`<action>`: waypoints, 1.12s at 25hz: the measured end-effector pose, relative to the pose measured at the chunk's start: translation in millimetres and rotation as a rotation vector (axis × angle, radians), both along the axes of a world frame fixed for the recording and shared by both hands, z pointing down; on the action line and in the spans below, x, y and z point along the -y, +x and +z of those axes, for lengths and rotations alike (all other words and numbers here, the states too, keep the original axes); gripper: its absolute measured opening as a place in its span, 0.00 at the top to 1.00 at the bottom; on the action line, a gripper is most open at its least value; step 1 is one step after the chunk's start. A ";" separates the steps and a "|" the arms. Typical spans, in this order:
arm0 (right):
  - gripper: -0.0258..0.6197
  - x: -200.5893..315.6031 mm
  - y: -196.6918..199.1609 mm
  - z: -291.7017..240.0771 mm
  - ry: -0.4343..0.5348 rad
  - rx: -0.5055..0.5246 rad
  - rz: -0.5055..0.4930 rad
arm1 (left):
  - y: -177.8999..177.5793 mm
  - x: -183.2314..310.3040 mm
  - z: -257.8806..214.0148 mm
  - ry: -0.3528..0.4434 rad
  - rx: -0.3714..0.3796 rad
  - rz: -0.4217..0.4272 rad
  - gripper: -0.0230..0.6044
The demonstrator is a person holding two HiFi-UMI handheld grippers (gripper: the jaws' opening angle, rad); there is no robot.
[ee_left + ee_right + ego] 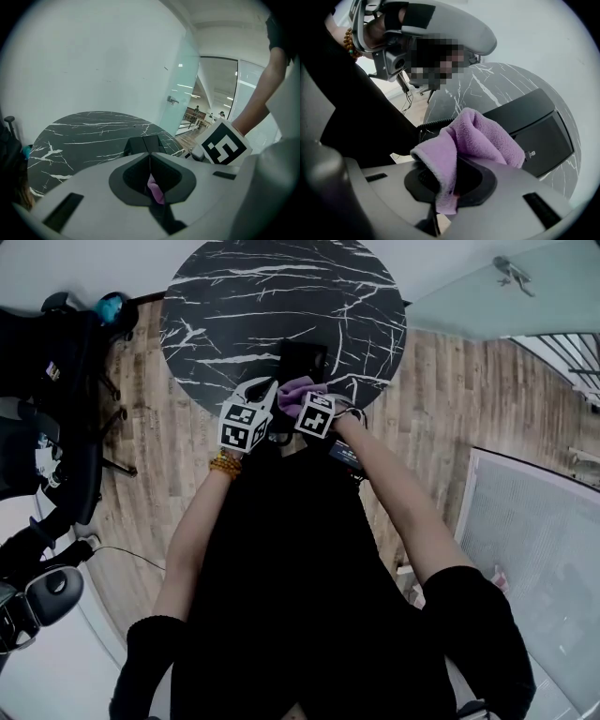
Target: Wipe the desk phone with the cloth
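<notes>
While both tongs hang at the near edge of the black marble surface (pixel 234 324), here's how it stands: the right tongs (pixel 452 185) are clenched on a fat fold of the purple cloth (pixel 476 136), and the left tongs (pixel 151 178) are pinched tight on a thin sliver of that same cloth. The desk phone (pixel 536 129) lies on the surface just beyond, dark and flat. Whether the cloth touches it, I can't tell. My read: the cloth is in hand, the wiping looks barely begun if at all, and the whole phone is left to cover.
</notes>
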State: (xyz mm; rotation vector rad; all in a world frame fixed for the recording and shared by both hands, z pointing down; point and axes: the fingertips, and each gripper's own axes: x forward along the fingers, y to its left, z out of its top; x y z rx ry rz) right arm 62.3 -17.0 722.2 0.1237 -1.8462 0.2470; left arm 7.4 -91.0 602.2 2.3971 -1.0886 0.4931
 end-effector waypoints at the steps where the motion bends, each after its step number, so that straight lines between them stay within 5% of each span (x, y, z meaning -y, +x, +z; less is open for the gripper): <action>1: 0.87 0.3 0.4 0.1 0.000 -0.001 -0.007 | 0.3 0.7 0.5 0.001 0.000 0.000 0.93; 5: 0.87 -4.8 -0.5 -2.5 0.013 0.010 -0.067 | -5.4 1.3 1.3 -0.002 0.004 -0.014 0.93; 8: 0.87 1.4 -5.0 -18.1 0.048 0.119 -0.062 | -9.8 4.6 0.0 0.002 0.002 -0.030 0.93; 14: 0.87 73.5 -1.5 -80.3 0.313 0.266 0.050 | -14.1 5.9 6.0 -0.011 0.007 -0.031 0.93; 21: 0.87 180.1 40.4 -149.6 0.744 0.220 0.249 | -14.7 6.9 5.3 -0.013 0.006 -0.025 0.93; 24: 0.87 195.2 54.5 -159.6 0.909 0.114 0.223 | -17.5 8.1 6.4 -0.018 0.002 -0.035 0.93; 28: 0.87 177.2 60.6 -108.8 0.789 0.000 0.155 | -20.6 9.9 7.1 -0.019 -0.002 -0.046 0.93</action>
